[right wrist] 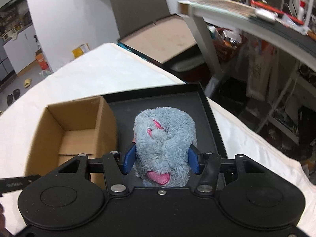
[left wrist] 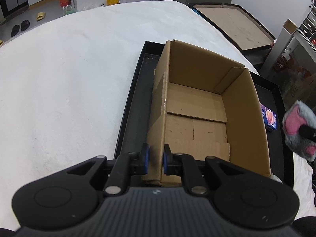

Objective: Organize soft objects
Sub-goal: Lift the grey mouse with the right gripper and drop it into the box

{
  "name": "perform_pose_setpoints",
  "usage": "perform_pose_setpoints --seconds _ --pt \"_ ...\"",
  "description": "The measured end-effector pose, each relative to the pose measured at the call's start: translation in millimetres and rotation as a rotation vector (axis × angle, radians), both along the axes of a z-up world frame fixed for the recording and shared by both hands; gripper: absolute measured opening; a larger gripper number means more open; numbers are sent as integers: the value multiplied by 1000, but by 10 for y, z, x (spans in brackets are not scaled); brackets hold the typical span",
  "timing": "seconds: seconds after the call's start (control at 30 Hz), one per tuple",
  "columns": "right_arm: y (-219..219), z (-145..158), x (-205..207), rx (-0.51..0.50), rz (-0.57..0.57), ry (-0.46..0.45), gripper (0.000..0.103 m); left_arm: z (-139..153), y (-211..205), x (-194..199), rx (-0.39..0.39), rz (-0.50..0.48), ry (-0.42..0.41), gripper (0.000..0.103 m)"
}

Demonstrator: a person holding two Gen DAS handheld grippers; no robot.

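Plush toy (right wrist: pixel 165 144), grey with pink patches, sits pinched between the blue pads of your right tool (right wrist: pixel 161 163), lifted clear above the black tray (right wrist: pixel 209 106) rather than resting on it. The coming move turns on one relation: the open cardboard box (right wrist: pixel 79 126) lies just to the left of the toy as your right camera sees it, and its floor looks bare, so the toy needs to travel sideways over the near wall and then down. The toy stands roughly upright in the grip, its long axis running away from the tool, and it bulges well past the pads on both sides, so I judge the hold soft but secure enough for a short carry. Your left tool (left wrist: pixel 156 159) is pressed together on the box's left wall, one pad inside and one outside, which steadies the box on the tray. From that side the toy shows at the far right edge, beyond the box's right wall, with a small printed carton (left wrist: pixel 269 117) lying on the tray below it. The white cloth (left wrist: pixel 69 79) covers the tabletop all round.
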State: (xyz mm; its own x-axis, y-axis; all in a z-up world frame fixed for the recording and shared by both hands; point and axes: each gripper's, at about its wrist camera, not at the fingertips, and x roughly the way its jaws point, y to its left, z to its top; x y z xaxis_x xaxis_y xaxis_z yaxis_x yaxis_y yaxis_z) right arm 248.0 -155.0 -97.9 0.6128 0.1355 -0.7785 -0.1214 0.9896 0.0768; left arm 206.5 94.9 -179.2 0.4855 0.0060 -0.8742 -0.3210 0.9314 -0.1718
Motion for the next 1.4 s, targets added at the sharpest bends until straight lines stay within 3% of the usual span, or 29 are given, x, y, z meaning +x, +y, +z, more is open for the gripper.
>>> perform_pose_setpoints --seconds 0.6,1.4 --pt "670 258 -41 -36 136 -67 53 -52 148 -29 -83 14 -1 15" --pt "1425 50 96 -23 251 -46 53 -90 273 -57 -155 -1 -16 15"
